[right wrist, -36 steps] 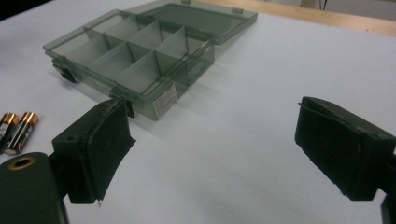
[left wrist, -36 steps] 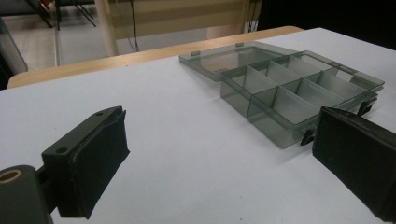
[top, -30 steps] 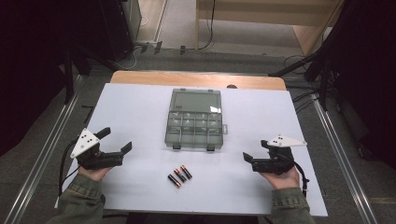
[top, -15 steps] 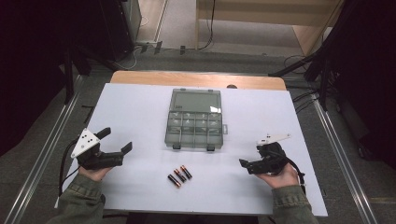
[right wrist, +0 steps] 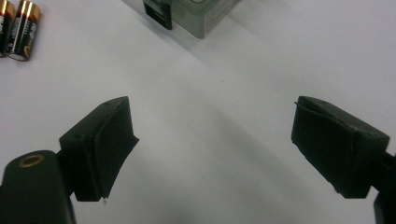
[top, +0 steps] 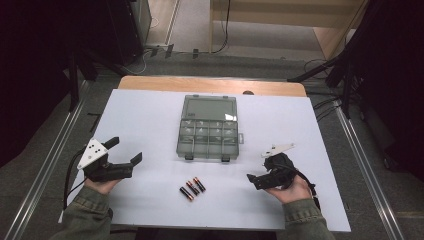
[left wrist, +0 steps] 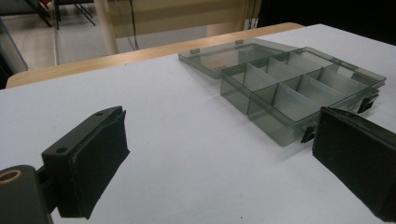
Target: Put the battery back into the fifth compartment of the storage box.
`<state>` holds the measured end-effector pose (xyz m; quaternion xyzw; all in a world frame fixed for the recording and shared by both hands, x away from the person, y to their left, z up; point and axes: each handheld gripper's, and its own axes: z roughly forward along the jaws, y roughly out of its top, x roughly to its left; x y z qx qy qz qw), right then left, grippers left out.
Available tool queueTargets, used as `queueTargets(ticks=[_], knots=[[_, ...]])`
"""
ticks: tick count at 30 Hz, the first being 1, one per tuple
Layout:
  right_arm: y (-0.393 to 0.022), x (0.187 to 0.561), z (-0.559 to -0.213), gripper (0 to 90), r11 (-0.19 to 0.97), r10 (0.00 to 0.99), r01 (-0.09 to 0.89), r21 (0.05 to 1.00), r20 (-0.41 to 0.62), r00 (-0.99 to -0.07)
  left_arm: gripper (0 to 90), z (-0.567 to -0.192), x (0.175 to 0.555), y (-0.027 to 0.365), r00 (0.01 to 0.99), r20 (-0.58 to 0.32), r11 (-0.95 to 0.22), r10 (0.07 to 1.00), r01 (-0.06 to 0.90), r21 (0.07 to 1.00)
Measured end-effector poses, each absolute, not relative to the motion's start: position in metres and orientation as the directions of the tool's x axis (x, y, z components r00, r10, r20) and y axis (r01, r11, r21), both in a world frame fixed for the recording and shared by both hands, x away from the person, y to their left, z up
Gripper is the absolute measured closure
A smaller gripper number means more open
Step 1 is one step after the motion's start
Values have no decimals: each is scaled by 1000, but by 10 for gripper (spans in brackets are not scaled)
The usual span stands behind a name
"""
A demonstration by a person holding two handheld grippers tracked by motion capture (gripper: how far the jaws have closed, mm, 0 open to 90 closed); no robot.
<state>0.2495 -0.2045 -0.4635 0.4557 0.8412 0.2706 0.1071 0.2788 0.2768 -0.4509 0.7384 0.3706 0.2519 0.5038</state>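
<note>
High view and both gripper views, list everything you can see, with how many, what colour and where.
Organiser box: one, clear smoky grey, lid open and laid flat, centre of the table, its compartments apparently empty.
Batteries: three, black with copper ends, side by side on the table in front of the box.
Table: one, white surface with a wooden far edge.
Cables: several, dark, on the floor beyond the table.
Left gripper: one, black with a grey plate, open, near the table's left edge.
Right gripper: one, black with a grey plate, open, at the right front, turned toward the batteries.
Sleeves: two, olive green, bottom edge.
</note>
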Motion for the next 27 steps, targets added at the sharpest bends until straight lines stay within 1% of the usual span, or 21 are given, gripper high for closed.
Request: queueTargets(ticks=[13, 19, 27], knots=[[-162, 251, -464, 138, 487, 799, 702, 520, 60, -598, 36, -451, 280, 277, 602, -10, -212, 798, 295, 932], [-150, 251, -462, 138, 486, 797, 705, 516, 70, -601, 36, -451, 282, 278, 596, -12, -206, 803, 296, 933], [-123, 253, -461, 138, 527, 773, 696, 487, 66, -631, 36, -452, 283, 278, 592, -19, -197, 805, 298, 934]])
